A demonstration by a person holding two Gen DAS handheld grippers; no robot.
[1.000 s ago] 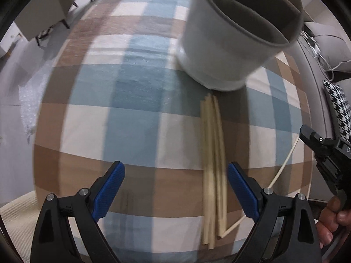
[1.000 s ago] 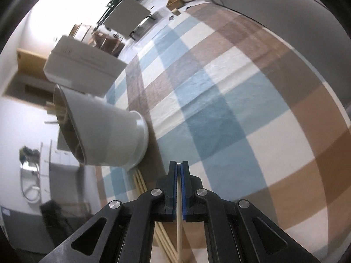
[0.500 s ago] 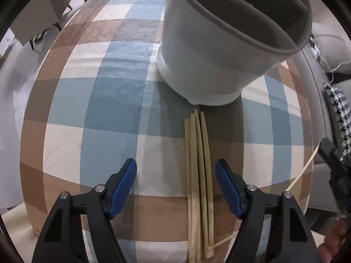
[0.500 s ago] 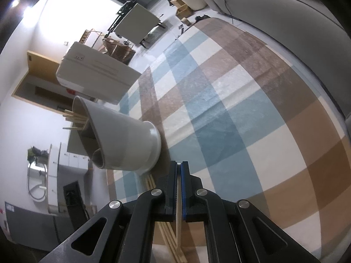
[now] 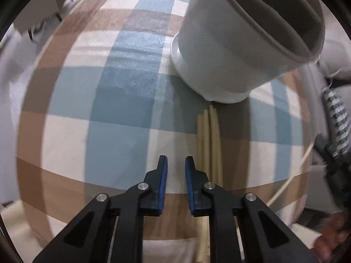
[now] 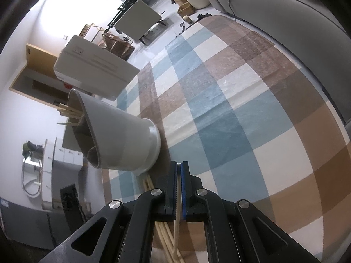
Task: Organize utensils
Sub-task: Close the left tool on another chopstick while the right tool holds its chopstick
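A grey utensil holder [image 5: 239,41] stands on the checked tablecloth [image 5: 122,100]; in the right wrist view the holder [image 6: 122,140] has several chopsticks [image 6: 68,111] sticking out of it. A bundle of loose wooden chopsticks [image 5: 209,144] lies in front of it. My left gripper [image 5: 176,164] hovers just left of the bundle, jaws nearly closed and empty. My right gripper [image 6: 178,166] is shut on a single chopstick [image 6: 177,228], held above the table; that chopstick also shows at the right of the left wrist view [image 5: 291,177].
A white box-like appliance [image 6: 94,68] stands beyond the holder. A sofa with a houndstooth cushion [image 5: 337,114] runs along the table's right side. Chairs [image 5: 37,13] stand at the far left.
My left gripper's jaws have closed from wide open to a narrow gap and shifted left of the chopstick bundle. My right gripper has risen with its chopstick.
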